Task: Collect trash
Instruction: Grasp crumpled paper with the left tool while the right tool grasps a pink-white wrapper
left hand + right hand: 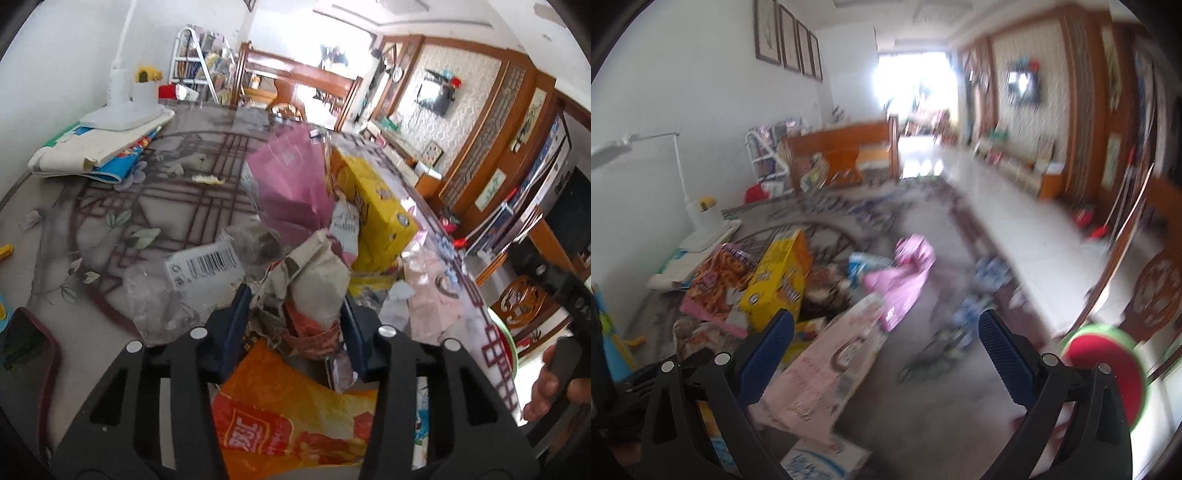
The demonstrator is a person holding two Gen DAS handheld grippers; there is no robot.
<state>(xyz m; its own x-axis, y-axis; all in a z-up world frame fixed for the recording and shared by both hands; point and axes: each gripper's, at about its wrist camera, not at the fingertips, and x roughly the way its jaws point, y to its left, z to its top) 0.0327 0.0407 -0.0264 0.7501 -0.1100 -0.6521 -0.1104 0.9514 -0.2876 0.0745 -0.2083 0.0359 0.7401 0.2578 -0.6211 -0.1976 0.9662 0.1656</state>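
A: What has the left gripper (295,314) got?

B: A crumpled wrapper (314,284), tan with red-orange print. It sits right between the jaws, and both blue pads press on its sides, so I read it as pinched. An orange snack bag (291,417) lies just below the jaws on the worktop (166,206).

A: How will that wrapper behave?

B: Light and soft, I'd judge. It will crush further rather than resist, and thin film can slide out. Holding the thick bunched middle, as now, looks better than a loose edge.

A: And the rest of the rubbish?

B: Ahead of the left jaws stand a pink bag (291,184) and a yellow carton (376,199); the carton is stiffer and would want a wider hold across a panel. To their left lies a clear wrap with a barcode label (207,264), probably slippery.

A: The right gripper (886,350)?

B: Jaws spread wide, nothing between them. A pale pink flattened box (827,373) lies under their left side.

A: Any readable writing?

B: White Chinese characters on the orange bag, cut off; I can't make out the brand. The barcode digits are too small.
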